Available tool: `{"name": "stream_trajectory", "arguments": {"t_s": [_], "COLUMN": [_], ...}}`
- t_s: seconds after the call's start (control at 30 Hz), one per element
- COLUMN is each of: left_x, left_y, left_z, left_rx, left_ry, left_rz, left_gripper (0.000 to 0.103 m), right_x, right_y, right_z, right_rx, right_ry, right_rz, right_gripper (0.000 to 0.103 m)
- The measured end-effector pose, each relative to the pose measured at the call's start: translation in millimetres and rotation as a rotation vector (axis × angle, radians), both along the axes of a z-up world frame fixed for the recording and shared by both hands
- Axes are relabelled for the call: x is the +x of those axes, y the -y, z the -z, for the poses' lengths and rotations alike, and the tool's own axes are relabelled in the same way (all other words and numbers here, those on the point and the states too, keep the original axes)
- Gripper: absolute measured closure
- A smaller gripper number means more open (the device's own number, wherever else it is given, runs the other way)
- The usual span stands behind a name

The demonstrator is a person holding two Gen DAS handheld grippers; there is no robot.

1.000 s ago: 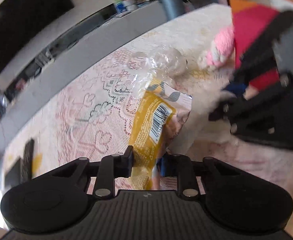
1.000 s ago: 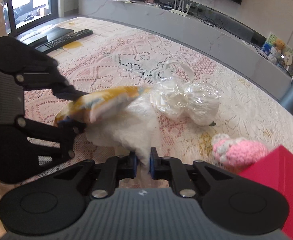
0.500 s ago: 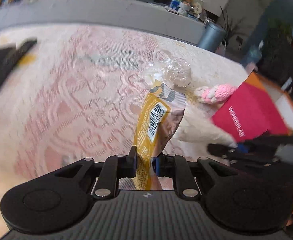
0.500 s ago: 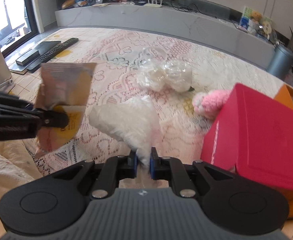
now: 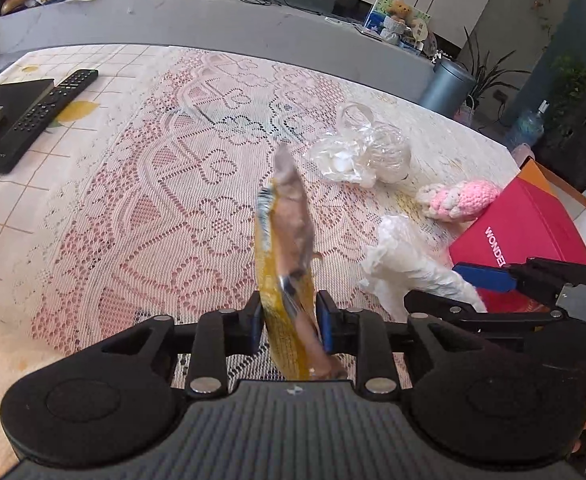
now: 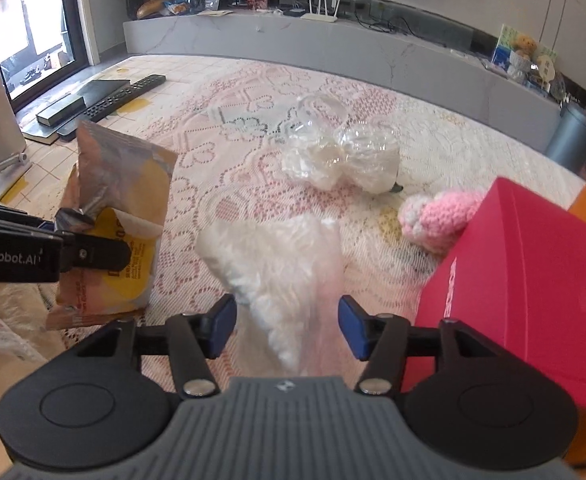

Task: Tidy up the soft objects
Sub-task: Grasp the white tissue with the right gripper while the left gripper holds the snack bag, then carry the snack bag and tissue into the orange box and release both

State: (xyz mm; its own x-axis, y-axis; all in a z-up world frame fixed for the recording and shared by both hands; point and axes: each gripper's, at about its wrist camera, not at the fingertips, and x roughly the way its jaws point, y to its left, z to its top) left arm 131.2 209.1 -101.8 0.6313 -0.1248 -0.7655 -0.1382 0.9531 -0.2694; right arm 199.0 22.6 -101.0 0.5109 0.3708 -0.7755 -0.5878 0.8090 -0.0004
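**Soft items mid-sort: both grippers just opening**

Left wrist view. Left gripper, bottom centre: jaws have just been opening, with the yellow snack bag standing edge-on between them; the pads look a little clear of it, so the grip is probably being let go. Right gripper, lower right, beside the white bag. Clear bag and pink knit toy lie upper right on the lace-covered table. Red box at right edge; contents not visible. Remote, upper left.

Right wrist view. Right gripper: jaws have just been opening and stand spread; the white bag lies between them, untouched by the pads, seemingly released beside the red box. Snack bag at left, in the left gripper. Clear bag centre; pink toy against the box.
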Motion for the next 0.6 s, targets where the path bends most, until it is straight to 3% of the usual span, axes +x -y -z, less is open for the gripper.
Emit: {"name": "stream_trajectory", "arguments": {"t_s": [0.27, 0.43, 0.5, 0.6], "left_x": [12.2, 15.7, 14.3, 9.4], "left_y": [3.6, 2.9, 4.0, 9.0], "left_z": [9.8, 12.6, 11.0, 5.2], "left_rx": [0.014, 0.009, 0.015, 0.032], "left_ry": [0.014, 0.018, 0.025, 0.044], "left_rz": [-0.024, -0.039, -0.032, -0.016], "left_gripper": [0.068, 0.08, 0.082, 0.083], "right_x": [7.7, 7.1, 5.4, 1.5], "right_y": [-5.8, -8.6, -9.8, -8.8], "right_z": [8.8, 19.9, 22.6, 17.7], "right_rx": [0.025, 0.011, -0.005, -0.005], "right_ry": [-0.034, -0.042, -0.034, -0.006], "right_rz": [0.006, 0.003, -0.001, -0.008], "right_gripper": [0.047, 0.064, 0.087, 0.093]}}
